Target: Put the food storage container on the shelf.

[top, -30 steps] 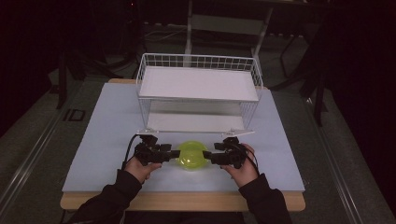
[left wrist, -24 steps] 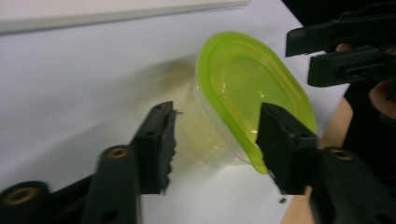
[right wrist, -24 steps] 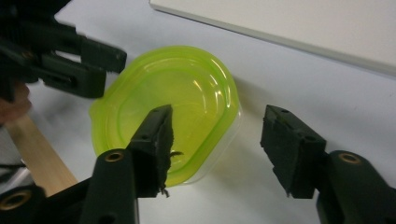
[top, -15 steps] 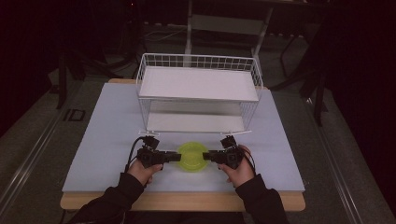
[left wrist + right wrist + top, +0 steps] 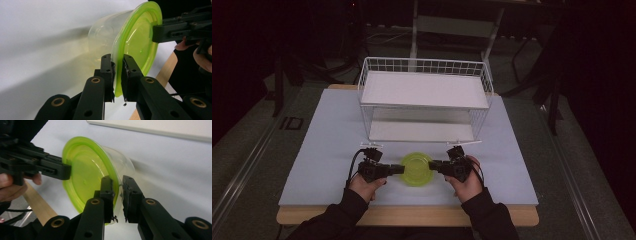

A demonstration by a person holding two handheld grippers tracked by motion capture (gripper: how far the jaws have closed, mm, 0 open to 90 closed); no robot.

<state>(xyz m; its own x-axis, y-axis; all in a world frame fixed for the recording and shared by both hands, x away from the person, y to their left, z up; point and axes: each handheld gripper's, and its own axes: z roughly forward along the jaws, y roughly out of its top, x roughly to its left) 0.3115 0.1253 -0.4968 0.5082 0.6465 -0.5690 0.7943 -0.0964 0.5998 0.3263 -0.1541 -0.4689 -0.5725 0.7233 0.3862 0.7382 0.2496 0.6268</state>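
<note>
A clear plastic tub (image 5: 103, 33) with a lime-green lid (image 5: 416, 169) sits low over the white mat near the front edge; I cannot tell whether it touches. My left gripper (image 5: 401, 169) is shut on the lid's left rim, and in the left gripper view its jaws (image 5: 118, 75) pinch the green edge (image 5: 137, 42). From the opposite side, my right gripper (image 5: 433, 164) is shut on the rim, seen close up (image 5: 118, 195) against the lid (image 5: 85, 175). Each gripper view shows the other gripper across the lid (image 5: 156, 33) (image 5: 67, 171).
A white wire rack (image 5: 424, 90) with an upper and a lower shelf stands behind the tub in the middle of the mat (image 5: 322, 150). The wooden table edge (image 5: 412, 216) runs just under the person's hands.
Both hands and the tub have drawn slightly toward the near edge and lower. The lid now looks flatter from above. Both grips are unchanged.
</note>
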